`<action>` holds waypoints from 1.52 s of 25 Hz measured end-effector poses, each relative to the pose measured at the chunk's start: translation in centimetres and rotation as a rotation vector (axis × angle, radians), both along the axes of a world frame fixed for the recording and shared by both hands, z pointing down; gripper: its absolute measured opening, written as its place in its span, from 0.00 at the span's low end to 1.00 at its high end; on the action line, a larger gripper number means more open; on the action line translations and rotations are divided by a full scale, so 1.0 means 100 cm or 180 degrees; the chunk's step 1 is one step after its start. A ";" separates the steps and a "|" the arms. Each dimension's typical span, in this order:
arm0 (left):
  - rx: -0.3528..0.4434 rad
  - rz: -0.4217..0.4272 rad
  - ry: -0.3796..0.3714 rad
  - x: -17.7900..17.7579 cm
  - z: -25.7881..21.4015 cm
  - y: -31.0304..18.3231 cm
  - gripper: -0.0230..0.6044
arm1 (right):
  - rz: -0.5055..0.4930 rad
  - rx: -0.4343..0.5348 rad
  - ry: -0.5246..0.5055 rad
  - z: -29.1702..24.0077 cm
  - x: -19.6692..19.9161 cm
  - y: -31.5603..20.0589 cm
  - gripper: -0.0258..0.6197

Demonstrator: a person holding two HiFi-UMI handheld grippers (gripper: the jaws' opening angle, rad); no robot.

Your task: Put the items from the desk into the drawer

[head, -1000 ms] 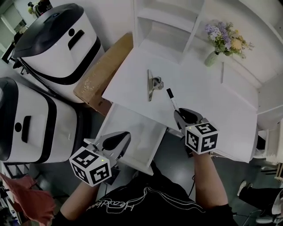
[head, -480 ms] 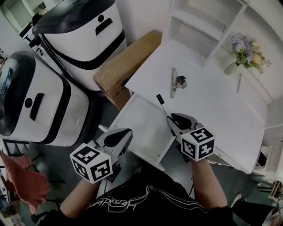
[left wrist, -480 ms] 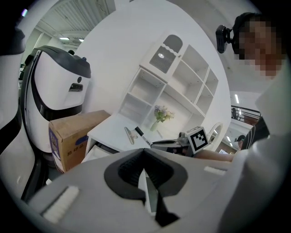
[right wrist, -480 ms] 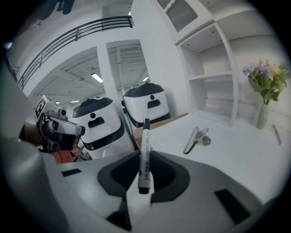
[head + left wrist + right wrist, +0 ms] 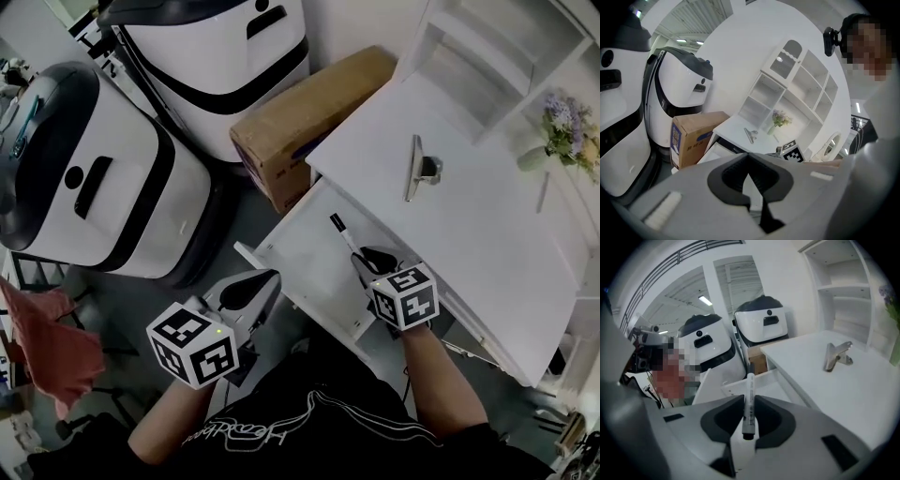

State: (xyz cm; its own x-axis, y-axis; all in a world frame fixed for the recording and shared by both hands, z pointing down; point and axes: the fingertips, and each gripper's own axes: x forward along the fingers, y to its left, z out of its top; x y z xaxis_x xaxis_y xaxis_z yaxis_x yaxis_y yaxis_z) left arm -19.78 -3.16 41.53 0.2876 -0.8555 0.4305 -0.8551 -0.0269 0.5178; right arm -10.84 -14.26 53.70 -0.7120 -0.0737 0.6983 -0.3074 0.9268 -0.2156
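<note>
my right tool [image 5: 364, 260] is clenched on the marker [image 5: 749, 397] by its rear end, above the open drawer [image 5: 305, 267] at the bench [image 5: 469, 220] edge. i judge the marker light, stiff and slick; a mid-barrel hold is steadier. left tool [image 5: 255, 284] closed, empty.

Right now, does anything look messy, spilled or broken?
Nothing looks spilled or broken. The drawer hangs open under the desk, and the right hand-held gripper holds a marker over it. A metal clip lies alone on the desk, not put away yet.
</note>
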 end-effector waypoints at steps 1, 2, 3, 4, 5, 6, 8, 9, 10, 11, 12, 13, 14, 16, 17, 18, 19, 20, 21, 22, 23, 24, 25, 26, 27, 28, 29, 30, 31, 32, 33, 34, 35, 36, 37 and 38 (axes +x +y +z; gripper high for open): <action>-0.0022 -0.0035 0.0004 -0.003 0.003 0.002 0.05 | -0.0049 -0.0009 0.0072 0.011 -0.003 0.002 0.16; -0.0043 -0.0069 0.0006 -0.005 0.007 0.005 0.05 | -0.0097 -0.0017 0.0141 0.023 -0.006 0.003 0.16; -0.0066 -0.0102 0.0009 -0.008 0.011 0.007 0.05 | -0.0141 -0.0026 0.0205 0.034 -0.009 0.005 0.16; -0.0090 -0.0133 0.0014 -0.010 0.014 0.008 0.05 | -0.0183 -0.0031 0.0270 0.046 -0.012 0.005 0.16; -0.0115 -0.0159 0.0021 -0.013 0.018 0.009 0.05 | -0.0226 -0.0028 0.0339 0.057 -0.015 0.006 0.16; -0.0142 -0.0179 0.0027 -0.014 0.022 0.011 0.05 | -0.0269 -0.0021 0.0412 0.068 -0.016 0.007 0.16; -0.0190 -0.0207 0.0027 -0.017 0.029 0.012 0.05 | -0.0344 -0.0006 0.0557 0.090 -0.019 0.009 0.16; -0.0211 -0.0225 0.0021 -0.019 0.031 0.012 0.05 | -0.0374 -0.0002 0.0627 0.101 -0.020 0.010 0.16; -0.0228 -0.0250 0.0017 -0.021 0.033 0.011 0.05 | -0.0402 -0.0002 0.0697 0.112 -0.022 0.012 0.16; -0.0238 -0.0277 0.0018 -0.024 0.035 0.011 0.05 | -0.0428 -0.0006 0.0763 0.122 -0.023 0.014 0.16; -0.0241 -0.0303 0.0023 -0.026 0.035 0.011 0.05 | -0.0449 -0.0015 0.0824 0.131 -0.024 0.016 0.16; -0.0235 -0.0320 0.0027 -0.028 0.036 0.010 0.05 | -0.0467 -0.0027 0.0876 0.140 -0.025 0.017 0.16; -0.0225 -0.0327 0.0028 -0.029 0.036 0.009 0.05 | -0.0487 -0.0036 0.0919 0.146 -0.026 0.018 0.16; -0.0236 -0.0350 0.0030 -0.031 0.038 0.009 0.05 | -0.0560 -0.0011 0.1000 0.155 -0.027 0.018 0.16; -0.0250 -0.0363 0.0031 -0.032 0.040 0.009 0.05 | -0.0611 0.0026 0.1045 0.159 -0.028 0.018 0.16; -0.0262 -0.0371 0.0032 -0.034 0.041 0.009 0.05 | -0.0653 0.0057 0.1090 0.163 -0.029 0.017 0.16; -0.0271 -0.0376 0.0030 -0.035 0.043 0.010 0.05 | -0.0680 0.0069 0.1132 0.167 -0.029 0.017 0.16; -0.0285 -0.0384 0.0026 -0.037 0.045 0.010 0.05 | -0.0694 0.0066 0.1171 0.172 -0.029 0.017 0.16; -0.0309 -0.0400 0.0024 -0.038 0.046 0.010 0.05 | -0.0700 0.0061 0.1211 0.177 -0.029 0.017 0.16; -0.0336 -0.0419 0.0023 -0.039 0.048 0.010 0.05 | -0.0706 0.0065 0.1256 0.182 -0.029 0.017 0.16; -0.0355 -0.0430 0.0025 -0.040 0.049 0.010 0.05 | -0.0716 0.0082 0.1305 0.187 -0.028 0.017 0.16; -0.0367 -0.0433 0.0028 -0.041 0.050 0.010 0.05 | -0.0731 0.0101 0.1352 0.192 -0.027 0.016 0.16; -0.0378 -0.0436 0.0029 -0.041 0.051 0.009 0.05 | -0.0747 0.0110 0.1392 0.197 -0.026 0.017 0.16; -0.0389 -0.0438 0.0028 -0.042 0.052 0.008 0.05 | -0.0755 0.0108 0.1415 0.200 -0.025 0.017 0.16; -0.0394 -0.0438 0.0024 -0.042 0.052 0.008 0.05 | -0.0753 0.0102 0.1417 0.202 -0.024 0.018 0.16; -0.0395 -0.0437 0.0021 -0.042 0.053 0.007 0.05 | -0.0747 0.0100 0.1409 0.203 -0.024 0.018 0.16; -0.0393 -0.0437 0.0020 -0.043 0.053 0.007 0.05 | -0.0747 0.0100 0.1404 0.203 -0.024 0.018 0.16; -0.0387 -0.0434 0.0022 -0.043 0.053 0.006 0.05 | -0.0756 0.0101 0.1405 0.203 -0.024 0.018 0.16; -0.0379 -0.0425 0.0023 -0.042 0.053 0.006 0.05 | -0.0768 0.0097 0.1410 0.204 -0.024 0.019 0.16; -0.0373 -0.0417 0.0025 -0.042 0.054 0.005 0.05 | -0.0776 0.0082 0.1413 0.204 -0.024 0.019 0.16; -0.0376 -0.0416 0.0026 -0.042 0.053 0.005 0.05 | -0.0772 0.0052 0.1406 0.204 -0.025 0.019 0.16; -0.0379 -0.0416 0.0028 -0.041 0.053 0.005 0.05 | -0.0748 0.0006 0.1386 0.204 -0.025 0.020 0.18; -0.0374 -0.0407 0.0030 -0.041 0.052 0.005 0.05 | -0.0695 -0.0047 0.1357 0.203 -0.025 0.020 0.20; -0.0360 -0.0392 0.0030 -0.040 0.051 0.004 0.05 | -0.0618 -0.0102 0.1328 0.201 -0.023 0.019 0.29; -0.0346 -0.0376 0.0028 -0.039 0.051 0.003 0.05 | -0.0531 -0.0152 0.1305 0.200 -0.021 0.018 0.35; -0.0339 -0.0367 0.0026 -0.038 0.050 0.003 0.05 | -0.0450 -0.0183 0.1276 0.197 -0.019 0.017 0.36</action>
State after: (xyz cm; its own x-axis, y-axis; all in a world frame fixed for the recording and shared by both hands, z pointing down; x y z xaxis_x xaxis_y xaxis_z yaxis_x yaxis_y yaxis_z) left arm -23.59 -2.86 46.51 0.1941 -0.8326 0.5187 -0.8450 0.1267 0.5196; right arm -12.71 -12.54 73.41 -0.3837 0.0524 0.9220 -0.2481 0.9558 -0.1576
